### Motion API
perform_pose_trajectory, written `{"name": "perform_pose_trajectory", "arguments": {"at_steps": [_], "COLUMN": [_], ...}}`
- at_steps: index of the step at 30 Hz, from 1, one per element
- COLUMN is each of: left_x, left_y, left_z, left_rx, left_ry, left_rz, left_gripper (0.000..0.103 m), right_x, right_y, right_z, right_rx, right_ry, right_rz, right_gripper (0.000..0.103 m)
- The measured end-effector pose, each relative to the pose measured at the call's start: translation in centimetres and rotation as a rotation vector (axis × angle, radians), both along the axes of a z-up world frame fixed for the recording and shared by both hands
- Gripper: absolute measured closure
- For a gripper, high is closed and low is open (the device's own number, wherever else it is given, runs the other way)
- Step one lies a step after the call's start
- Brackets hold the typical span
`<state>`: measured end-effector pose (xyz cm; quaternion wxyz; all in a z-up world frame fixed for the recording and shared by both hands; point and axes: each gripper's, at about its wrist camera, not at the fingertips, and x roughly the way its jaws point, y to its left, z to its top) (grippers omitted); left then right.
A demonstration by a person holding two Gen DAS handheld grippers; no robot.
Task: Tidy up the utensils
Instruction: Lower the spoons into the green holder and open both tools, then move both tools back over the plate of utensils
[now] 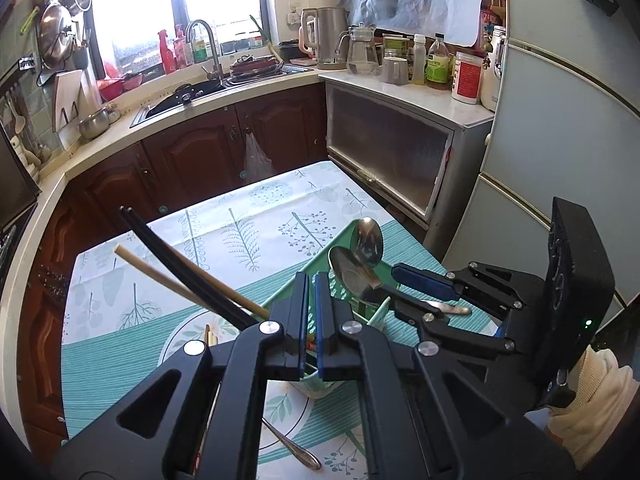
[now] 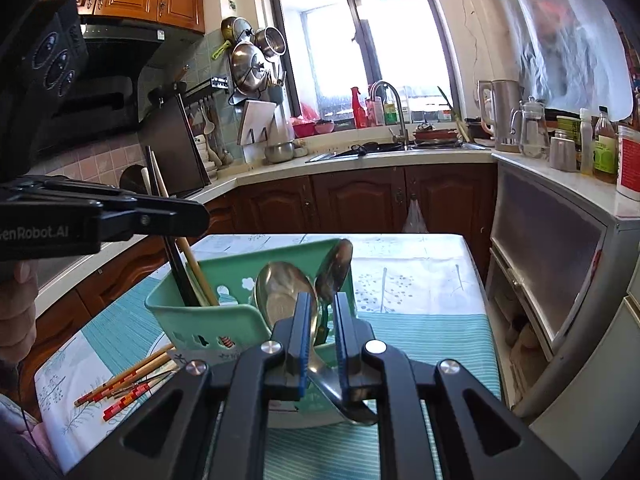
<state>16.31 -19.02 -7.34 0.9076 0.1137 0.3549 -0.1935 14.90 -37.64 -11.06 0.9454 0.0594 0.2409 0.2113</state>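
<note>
I'm looking across a small kitchen table (image 2: pixel 420 264) under a leaf-print cloth, with dark wood cabinets, a sink and a bright window behind it. On the table stands a green utensil holder (image 2: pixel 224 320); its left compartment has black chopsticks (image 2: pixel 178 276) and a pale wooden chopstick (image 2: pixel 196 272) leaning out of it, and its right side holds two metal spoons, a large spoon (image 2: pixel 280 292) and a smaller spoon (image 2: pixel 336 260) with bowls up. More chopsticks with red patterned ends (image 2: pixel 128 384) lie loose on the cloth just left of the holder. My right gripper (image 2: pixel 322 320) sits at the holder's right side with its blue pads a little apart, the large spoon's handle running between them; I can't tell whether the pads press on it. My left gripper (image 1: pixel 312 312) hovers above the holder with its jaws closed together, nothing between them. From the left camera a loose spoon handle (image 1: pixel 292 446) lies on the cloth below it.
</note>
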Motion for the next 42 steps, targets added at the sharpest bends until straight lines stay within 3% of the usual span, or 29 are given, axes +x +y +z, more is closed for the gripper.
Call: {"name": "perform_pose_trajectory", "arguments": {"at_steps": [5,11,17,28,36,40,42], "left_x": [-0.2,0.2,0.3,-1.2,-5.2,-7.5,-8.7], "left_y": [0.7,1.0,1.2,2.1,5.1,7.6,9.1], "left_z": [0.0,0.0,0.0,0.7,1.2,0.0,-1.0], "left_rx": [-0.015,-0.028,-0.029,-0.057,-0.066,-0.054,-0.044], "left_ry": [0.019,0.038,0.037,0.045,0.049,0.06,0.062], "left_rz": [0.003,0.012,0.014,0.016,0.043,0.088,0.127], "left_gripper": [0.103,0.103,0.103,0.103,0.103,0.083,0.061], "right_x": [-0.1,1.0,2.3,0.3,-1.7,-3.7,-4.6], "right_y": [0.7,-0.1,-0.2,-0.1,0.7,2.4,3.3], "right_z": [-0.5,-0.3,0.1,0.8,3.0,4.2,4.5], "right_rx": [-0.016,0.035,0.019,0.072,0.067,0.006,-0.014], "right_ry": [0.019,0.089,0.155,0.108,0.133,0.143,0.155], "right_rz": [0.006,0.042,0.101,0.007,-0.031,-0.039,-0.039], "right_gripper": [0.077,0.077,0.077,0.078,0.077,0.077,0.077]}}
